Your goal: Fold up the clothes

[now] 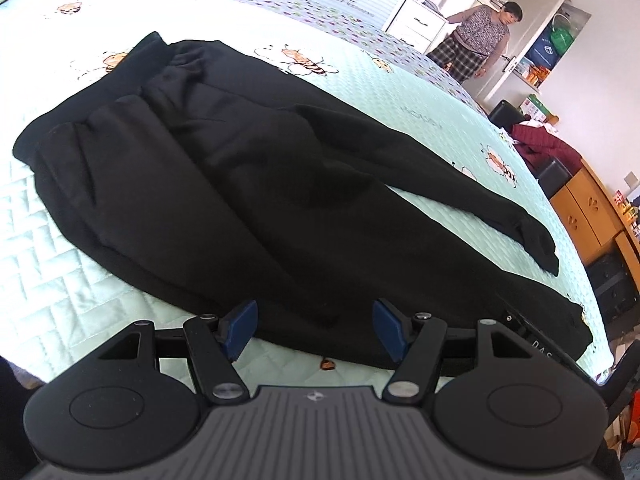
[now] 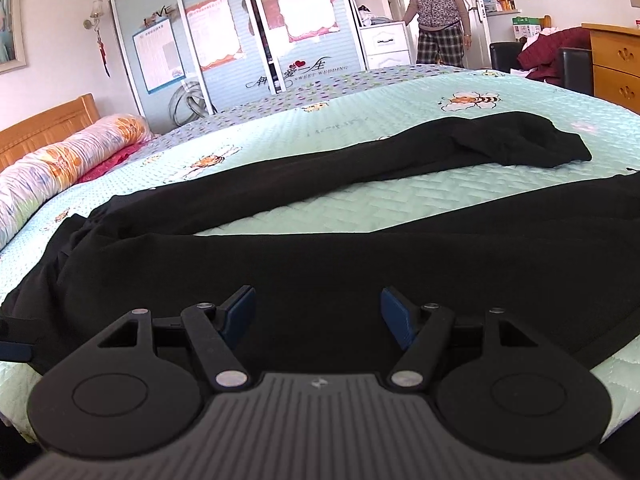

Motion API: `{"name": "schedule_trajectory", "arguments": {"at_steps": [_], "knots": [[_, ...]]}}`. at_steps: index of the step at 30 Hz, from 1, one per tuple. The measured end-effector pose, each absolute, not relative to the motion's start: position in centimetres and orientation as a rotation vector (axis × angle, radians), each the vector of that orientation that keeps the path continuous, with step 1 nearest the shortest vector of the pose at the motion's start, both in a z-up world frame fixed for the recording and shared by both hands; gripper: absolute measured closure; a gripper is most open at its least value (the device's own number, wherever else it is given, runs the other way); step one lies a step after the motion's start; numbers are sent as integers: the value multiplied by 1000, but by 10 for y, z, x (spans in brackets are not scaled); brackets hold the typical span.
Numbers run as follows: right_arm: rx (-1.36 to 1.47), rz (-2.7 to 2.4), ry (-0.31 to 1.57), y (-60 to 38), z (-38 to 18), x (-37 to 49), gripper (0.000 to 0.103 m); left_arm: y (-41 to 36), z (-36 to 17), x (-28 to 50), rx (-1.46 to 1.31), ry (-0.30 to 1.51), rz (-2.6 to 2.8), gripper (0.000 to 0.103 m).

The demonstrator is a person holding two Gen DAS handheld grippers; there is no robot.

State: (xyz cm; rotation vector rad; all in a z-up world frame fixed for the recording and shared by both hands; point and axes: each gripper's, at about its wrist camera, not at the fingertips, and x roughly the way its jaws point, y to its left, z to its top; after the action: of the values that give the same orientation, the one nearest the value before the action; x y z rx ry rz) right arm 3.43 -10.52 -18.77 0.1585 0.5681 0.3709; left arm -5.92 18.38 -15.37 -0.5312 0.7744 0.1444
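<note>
trousers [image 1: 248, 184]: we are seeing them lying flat on the bed [image 1: 80, 280]
left tool [image 1: 314, 330]: we are holding it spread, empty
right tool [image 2: 318, 316]: spread, empty

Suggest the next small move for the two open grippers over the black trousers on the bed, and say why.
Probably lower both grippers onto the near leg's edge and close. The black fabric trousers lie unfolded on the pale green quilted bedspread, legs splayed apart. The left gripper and right gripper both hover open with nothing pinched, so a grip has to come before any fold.
</note>
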Motion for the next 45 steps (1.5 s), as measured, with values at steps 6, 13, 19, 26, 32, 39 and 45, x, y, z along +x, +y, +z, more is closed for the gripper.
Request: {"name": "schedule_trajectory", "arguments": {"at_steps": [6, 13, 19, 26, 32, 39, 45], "knots": [[147, 365, 569, -104, -191, 36, 33, 187, -151, -67, -537, 762, 150, 37], [156, 366, 571, -106, -191, 38, 33, 188, -149, -68, -531, 756, 153, 37], [151, 367, 572, -106, -192, 39, 33, 188, -149, -68, -526, 757, 150, 37], [143, 361, 542, -107, -188, 35, 33, 188, -148, -70, -525, 758, 151, 37], [111, 531, 438, -90, -175, 7, 33, 193, -150, -69, -533, 762, 185, 37], [-46, 609, 520, -57, -192, 2, 33, 211, -155, -75, -588, 776, 258, 37], [-14, 563, 535, -61, -195, 8, 33, 223, -161, -81, -621, 775, 292, 37]]}}
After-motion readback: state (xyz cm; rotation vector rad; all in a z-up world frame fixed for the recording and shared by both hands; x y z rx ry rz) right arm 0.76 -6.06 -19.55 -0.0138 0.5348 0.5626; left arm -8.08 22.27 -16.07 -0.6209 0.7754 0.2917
